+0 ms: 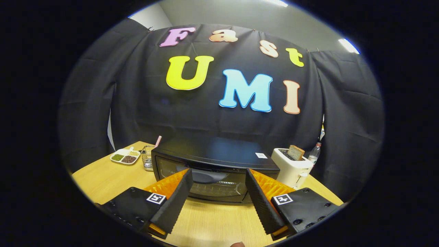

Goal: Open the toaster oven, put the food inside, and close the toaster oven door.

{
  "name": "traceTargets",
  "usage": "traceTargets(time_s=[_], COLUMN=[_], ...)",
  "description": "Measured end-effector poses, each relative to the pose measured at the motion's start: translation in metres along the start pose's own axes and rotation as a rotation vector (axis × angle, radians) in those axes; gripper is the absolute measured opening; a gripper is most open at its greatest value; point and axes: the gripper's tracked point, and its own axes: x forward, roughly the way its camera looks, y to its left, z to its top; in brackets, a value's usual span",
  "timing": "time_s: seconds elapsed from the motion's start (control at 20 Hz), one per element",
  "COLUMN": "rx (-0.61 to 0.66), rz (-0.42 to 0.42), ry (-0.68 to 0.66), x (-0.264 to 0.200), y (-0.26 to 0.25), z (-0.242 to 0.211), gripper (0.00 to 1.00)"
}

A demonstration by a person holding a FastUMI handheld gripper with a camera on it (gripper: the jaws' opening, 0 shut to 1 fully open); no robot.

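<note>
Your gripper (217, 178) hangs over the pale wooden tabletop (103, 178) with its two fingers spread wide, nothing between them but bare wood and the front of the oven. The black toaster oven with a glass door (212, 161) sits at twelve o'clock from the fingertips, just ahead of them, its door shut. Through the glass you can make out a wire rack; whether any food lies on it, you cannot tell. A small white sticker (261, 155) sits on the oven's flat top toward its two o'clock corner.

At two o'clock from the fingers, just beside the oven, stands a white pop-up toaster (291, 168) with a brown slice of bread (295, 152) sticking upright out of its slot. Beyond the toaster, still at two o'clock, stands a clear plastic bottle (314, 153) near the table's far edge.

At ten o'clock, just beside the oven's other end, is a small wire basket (147, 157) with a red-and-white checked stick (158, 140) rising behind it. Farther out at ten o'clock lies a white divided dish (125, 156) holding green, brown and pale grains in separate compartments.

Black cloth (137, 103) drapes around the table on three sides as the booth's wall. Above it you see a grey ceiling (240, 17) with bright strip lights (348, 45).
</note>
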Motion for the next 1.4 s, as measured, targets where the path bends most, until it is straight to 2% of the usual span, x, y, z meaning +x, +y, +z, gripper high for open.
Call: traceTargets(time_s=[0.3,0.65,1.1,1.4], rx=[0.062,0.077,0.09,0.114], rz=[-0.042,-0.031,-0.029,0.012], ry=[-0.025,-0.099,-0.117,-0.14], x=[-0.057,-0.109,-0.129,-0.132], y=[-0.044,-0.076,-0.086,-0.076], z=[0.007,0.033,0.042,0.054], gripper=[0.98,0.98,0.98,0.98])
